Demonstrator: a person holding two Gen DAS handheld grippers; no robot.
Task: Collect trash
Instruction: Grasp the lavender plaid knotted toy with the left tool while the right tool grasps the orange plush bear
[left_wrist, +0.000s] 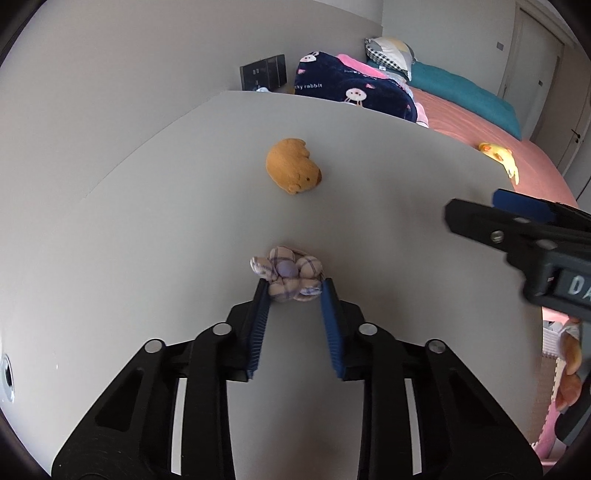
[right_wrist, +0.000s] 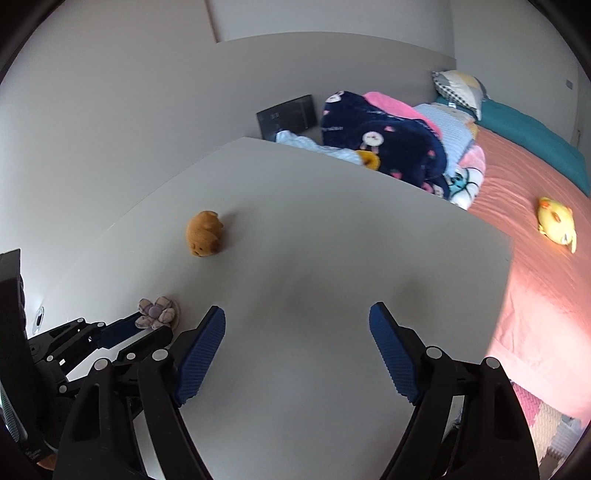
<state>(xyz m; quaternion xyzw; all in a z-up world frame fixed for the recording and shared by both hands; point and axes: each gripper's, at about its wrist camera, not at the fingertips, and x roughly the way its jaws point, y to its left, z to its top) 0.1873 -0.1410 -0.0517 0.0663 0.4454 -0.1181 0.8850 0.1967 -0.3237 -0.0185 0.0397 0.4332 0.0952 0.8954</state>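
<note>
Between the left gripper's (left_wrist: 293, 291) fingers (left_wrist: 261, 306) — pads touching both sides — sits the plaid fabric flower (left_wrist: 286, 275).

"lucky rabbit" in pale letters on the navy rabbit-print blanket (left_wrist: 347, 86) heaped on the bed, only partly legible, white letters "DA" on my right gripper (left_wrist: 476, 218), cut off at the frame edge

The fabric flower (left_wrist: 286, 275) is lying on the table (left_wrist: 369, 184), sitting between the left gripper (left_wrist: 293, 291) fingertips, both pads touching it. Farther back on the table — well apart — the bear toy (left_wrist: 293, 170) is resting. The right gripper (right_wrist: 297, 317) is hovering to the flower's right, over bare tabletop. Beyond the table's far and right edges the bed (right_wrist: 535, 280) is lying, carrying a duck toy (right_wrist: 556, 223).
</note>
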